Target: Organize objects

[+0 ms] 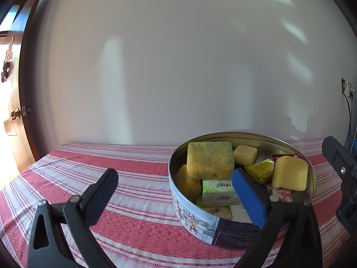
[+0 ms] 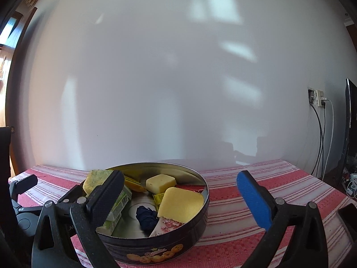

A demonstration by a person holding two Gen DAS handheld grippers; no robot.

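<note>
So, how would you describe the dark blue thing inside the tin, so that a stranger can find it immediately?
Start from the round metal tin on the red striped tablecloth. On its bare shiny bottom, near the front, lies the small dark blue crumpled bundle, beside the smooth yellow sponge. It is the only dark, wrinkled item; its neighbours are yellow blocks or printed packets.

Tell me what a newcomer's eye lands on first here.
The round metal cookie tin on the red-and-white striped tablecloth, crammed with yellow sponges and small packets. Biggest is the green-flecked yellow sponge at its far left. Both open grippers, left and right, flank it.
</note>
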